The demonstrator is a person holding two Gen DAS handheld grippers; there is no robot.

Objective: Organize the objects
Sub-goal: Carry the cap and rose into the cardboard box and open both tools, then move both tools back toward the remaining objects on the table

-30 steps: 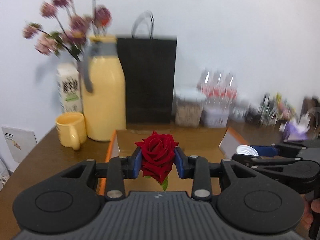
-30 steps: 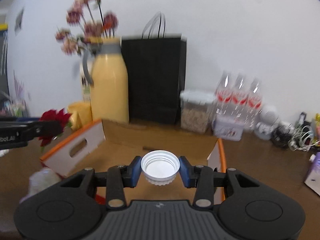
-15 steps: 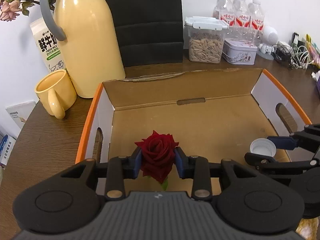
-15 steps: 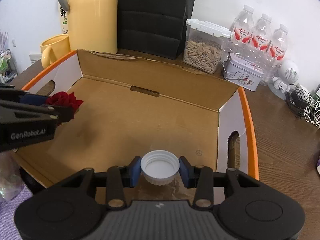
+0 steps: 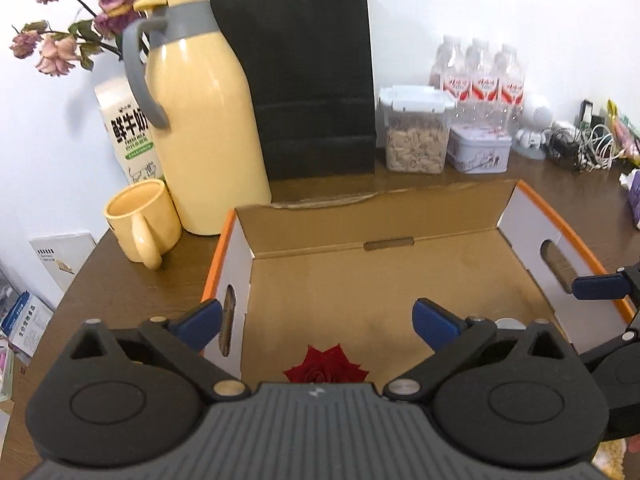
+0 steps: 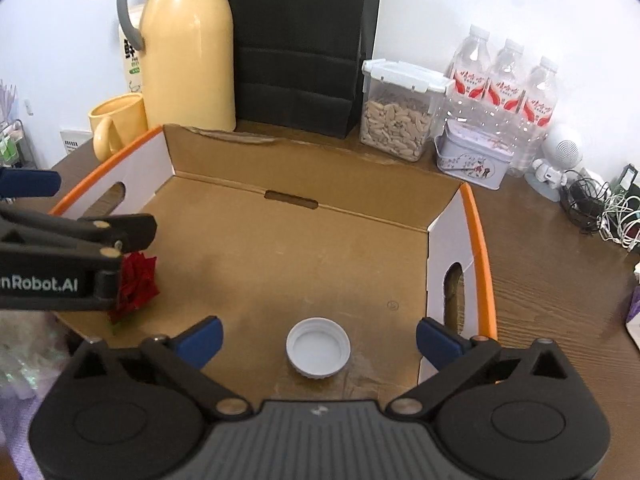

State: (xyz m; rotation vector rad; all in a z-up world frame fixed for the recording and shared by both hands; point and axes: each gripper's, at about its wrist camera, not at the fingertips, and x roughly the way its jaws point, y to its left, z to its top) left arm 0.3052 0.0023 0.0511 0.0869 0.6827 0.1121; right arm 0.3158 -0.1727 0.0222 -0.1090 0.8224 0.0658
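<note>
Hovering over the near edge of the shallow cardboard box (image 6: 304,248) with its orange rims, I had both tongs spread wide, their jaws having just opened, and nothing was pinched in either. My left gripper (image 5: 316,318) stood above the dark red rose head (image 5: 325,370), which lay on the box floor at the near left, free of the blue pads (image 5: 434,322) and partly hidden under the tool's body. From the right wrist view that rose (image 6: 136,286) showed just behind the left tool, low by the box's left wall. My right gripper (image 6: 318,338) straddled the white ribbed plastic bottle cap (image 6: 318,354), which sat open side up on the floor at the near right, with clear gaps to both pads.

Both things seemed delivered, so I judged the coming move to be a withdrawal. What it turned on was that each thing lay directly below and between its own jaws, slightly nearer me than the fingertips. The cap is round, so it has no long axis to mind; the rose's stem end I could not make out. Lifting straight up and back looked safest, since a sideways sweep could knock either piece.
</note>
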